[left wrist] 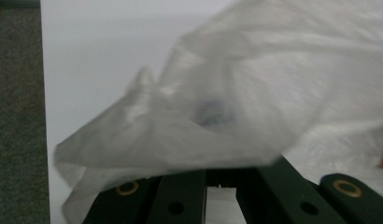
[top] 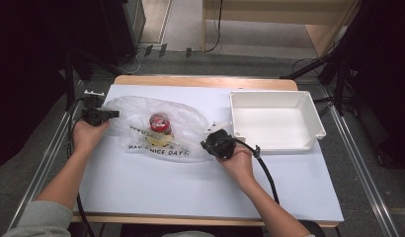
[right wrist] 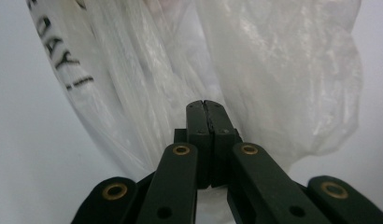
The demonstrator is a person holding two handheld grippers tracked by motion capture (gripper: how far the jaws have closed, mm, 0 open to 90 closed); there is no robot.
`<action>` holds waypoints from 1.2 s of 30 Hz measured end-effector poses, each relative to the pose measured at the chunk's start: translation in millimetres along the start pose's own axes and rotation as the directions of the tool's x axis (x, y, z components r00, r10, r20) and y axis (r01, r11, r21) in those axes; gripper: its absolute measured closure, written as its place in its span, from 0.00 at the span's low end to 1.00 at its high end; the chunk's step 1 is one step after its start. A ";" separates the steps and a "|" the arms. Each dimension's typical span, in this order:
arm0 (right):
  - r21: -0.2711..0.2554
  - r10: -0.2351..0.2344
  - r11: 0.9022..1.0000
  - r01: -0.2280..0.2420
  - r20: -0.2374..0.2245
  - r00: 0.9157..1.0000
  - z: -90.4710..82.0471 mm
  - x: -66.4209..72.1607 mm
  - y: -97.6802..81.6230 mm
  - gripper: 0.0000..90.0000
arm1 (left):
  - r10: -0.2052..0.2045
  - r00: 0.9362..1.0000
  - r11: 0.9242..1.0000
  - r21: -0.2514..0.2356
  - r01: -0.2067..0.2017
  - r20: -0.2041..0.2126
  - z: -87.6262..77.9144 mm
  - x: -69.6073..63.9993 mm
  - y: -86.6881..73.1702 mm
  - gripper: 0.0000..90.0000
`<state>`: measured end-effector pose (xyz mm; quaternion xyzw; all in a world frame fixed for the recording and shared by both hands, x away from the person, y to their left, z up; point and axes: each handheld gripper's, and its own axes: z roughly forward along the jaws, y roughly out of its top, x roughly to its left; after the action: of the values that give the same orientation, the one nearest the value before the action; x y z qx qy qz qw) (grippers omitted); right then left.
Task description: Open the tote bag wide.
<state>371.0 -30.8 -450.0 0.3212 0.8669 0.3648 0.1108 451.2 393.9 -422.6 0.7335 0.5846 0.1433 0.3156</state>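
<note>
A clear plastic bag (top: 156, 129) lies flat on the white tabletop (top: 190, 182), a little toward 10 o'clock from the tabletop's middle in the high view. Black lettering runs along the bag's near edge, and a small jar with a red lid (top: 159, 123) sits inside it, about the middle of the bag.

The left gripper (top: 109, 114) is at the bag's 9 o'clock edge, held in the person's left hand (top: 88, 134). In the left gripper view the plastic drapes over the fingers and hides their tips, so the grip itself cannot be seen there; the fingers stand together, and the film rises from just where they meet.

The right gripper (top: 206, 144) is at the bag's 4 o'clock corner, held in the right hand (top: 237, 160), its cable trailing toward 5 o'clock. In the right gripper view its fingers (right wrist: 199, 135) are pressed tight together, with gathered folds of the bag bunched directly around and behind their tips; whether film is pinched between them cannot be told.

An empty-looking white plastic bin (top: 316, 118) stands at 3 o'clock from the bag, just beyond the right gripper and apart from the bag.
</note>
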 end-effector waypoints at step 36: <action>-0.107 -0.048 0.994 0.038 -0.094 0.994 19.3 17.9 116.0 1.00 | 0.126 0.980 0.992 -0.043 -0.121 0.155 -7.5 -77.5 -22.7 1.00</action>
<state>420.6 52.6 -381.3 0.2783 0.8575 0.4225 0.0934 408.1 325.3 -419.0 0.7721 0.5086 0.1142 0.3635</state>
